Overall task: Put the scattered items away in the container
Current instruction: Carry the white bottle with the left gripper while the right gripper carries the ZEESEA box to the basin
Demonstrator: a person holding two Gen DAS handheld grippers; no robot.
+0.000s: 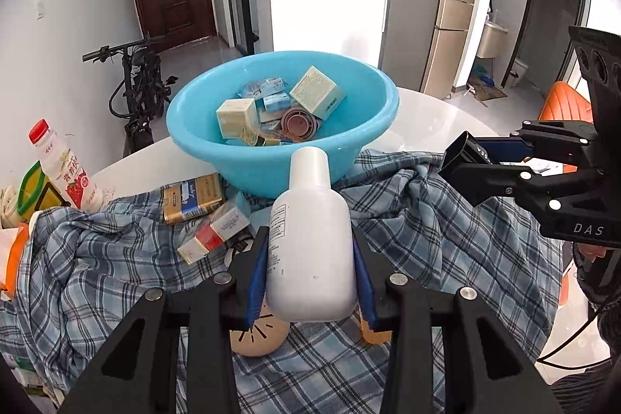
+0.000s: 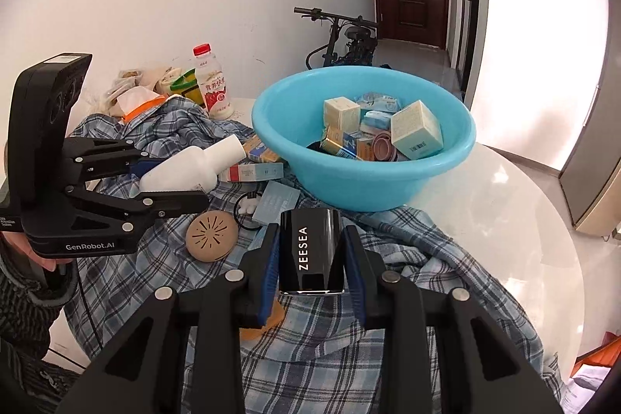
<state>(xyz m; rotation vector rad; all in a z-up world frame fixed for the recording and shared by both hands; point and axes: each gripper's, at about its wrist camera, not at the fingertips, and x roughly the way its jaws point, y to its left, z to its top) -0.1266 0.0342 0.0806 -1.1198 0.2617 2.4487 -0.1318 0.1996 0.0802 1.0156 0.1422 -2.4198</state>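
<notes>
A blue basin (image 2: pixel 363 177) stands on the white round table (image 2: pixel 504 204), its near side resting on a plaid shirt (image 2: pixel 349 355) that is spread across the tabletop. Inside the basin lie 2 cream cartons (image 2: pixel 416 130), several small blue-and-white packets (image 2: pixel 378 121), a gold-edged box (image 2: pixel 341 144) and a pinkish round lid (image 2: pixel 382 146).

The left gripper (image 1: pixel 310 258) clamps a white bottle (image 1: pixel 312 251) by its body between the blue pads (image 1: pixel 257 278). The bottle's long axis runs along the fingers, with the capped neck pointing toward the basin and tilted upward in the right wrist view; it hangs above the shirt, short of the rim.

The right gripper (image 2: pixel 311 258) clamps a glossy black box (image 2: pixel 311 253) lettered ZEESEA, the lettering running along the fingers and the far end directed at the basin. It too is held above the shirt, near the basin's front wall.

Both grippers slope downward toward the table; a hand (image 2: pixel 35 255) in a dark knit sleeve grips the left one from below.

On the shirt remain a tan round disc (image 2: pixel 211 236), a gold tin (image 1: pixel 193 198) and a red-and-white carton (image 1: pixel 213 233).
</notes>
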